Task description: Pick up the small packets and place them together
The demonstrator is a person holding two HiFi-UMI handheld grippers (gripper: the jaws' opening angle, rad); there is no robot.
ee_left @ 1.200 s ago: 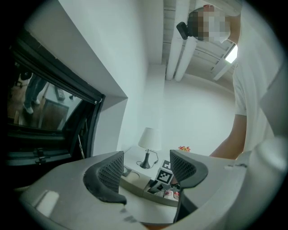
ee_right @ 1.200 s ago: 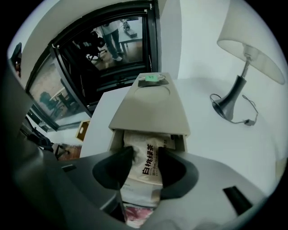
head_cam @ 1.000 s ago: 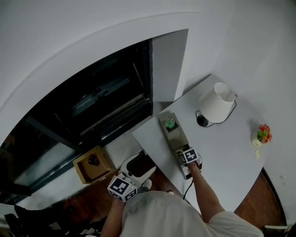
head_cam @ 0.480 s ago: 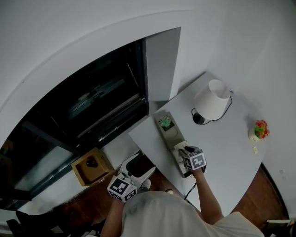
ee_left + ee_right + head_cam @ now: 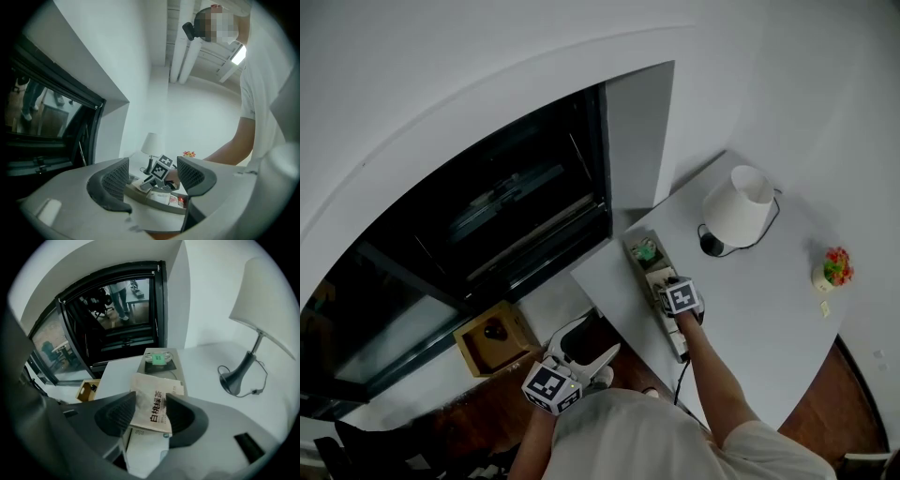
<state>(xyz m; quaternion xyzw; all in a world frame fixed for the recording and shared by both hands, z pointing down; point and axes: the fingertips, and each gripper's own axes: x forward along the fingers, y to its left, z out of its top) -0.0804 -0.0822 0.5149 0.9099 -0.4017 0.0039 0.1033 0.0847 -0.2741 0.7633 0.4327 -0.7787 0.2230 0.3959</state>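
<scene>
My right gripper hangs over a long beige tray on the white table. It is shut on a beige packet with dark print, whose sides sit against both pads. Its jaws have just been opening a little, with the packet still between them. Under the packet a white packet lies in the tray. A green packet lies at the tray's far end. My left gripper stays low beside the table's near edge, open and empty, pointing level at the tray.
A white-shaded lamp with a black cord stands to the right of the tray. A small pot of flowers sits at the table's far right. A wooden box rests on the floor at the left, below a dark glass door.
My right gripper has moved up and farther along the tray toward the green packet, with the beige packet in its jaws. The left gripper has stayed put.
</scene>
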